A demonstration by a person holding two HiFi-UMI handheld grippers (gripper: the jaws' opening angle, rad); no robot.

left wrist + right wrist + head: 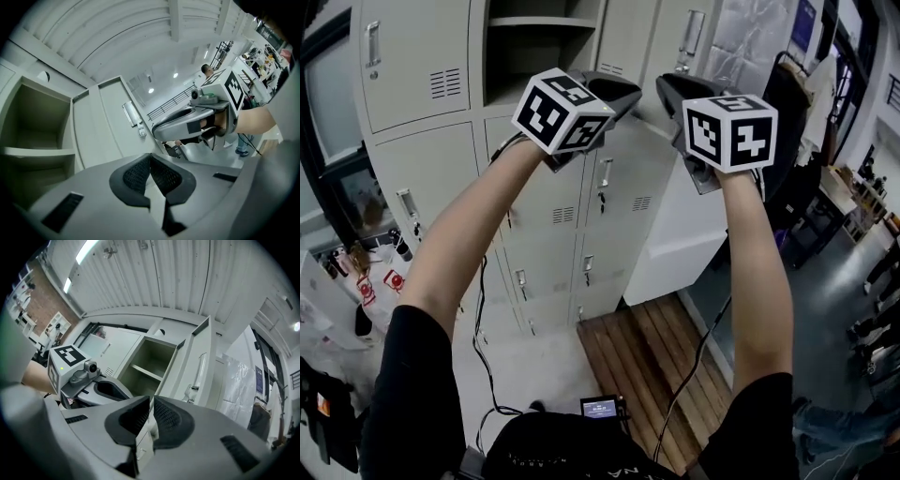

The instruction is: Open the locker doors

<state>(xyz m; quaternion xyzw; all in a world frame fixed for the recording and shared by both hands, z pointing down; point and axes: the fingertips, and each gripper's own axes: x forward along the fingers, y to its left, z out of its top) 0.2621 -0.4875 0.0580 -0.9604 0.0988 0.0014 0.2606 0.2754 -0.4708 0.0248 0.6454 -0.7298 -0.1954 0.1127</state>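
Note:
The grey locker bank (422,56) fills the upper left of the head view. Its top middle compartment (539,47) stands open, with a shelf inside. Its door (623,33) is swung out to the right, and to its right a handle (691,37) shows on a grey door face. Both grippers are raised side by side in front of it, touching nothing. My left gripper (628,92) (151,157) is shut with nothing between its pads. Just right of it, below the handle, my right gripper (664,94) (151,400) is shut too and holds nothing. The right gripper view shows the open compartment (152,362) and a door handle (199,369).
Closed lockers with small handles (605,173) run below and to the left. A wooden floor panel (647,356) lies at the lockers' foot. Cables (483,347) trail down to a small screen (600,408). Bottles (347,258) stand at the left, and a dark garment (792,103) and desks at the right.

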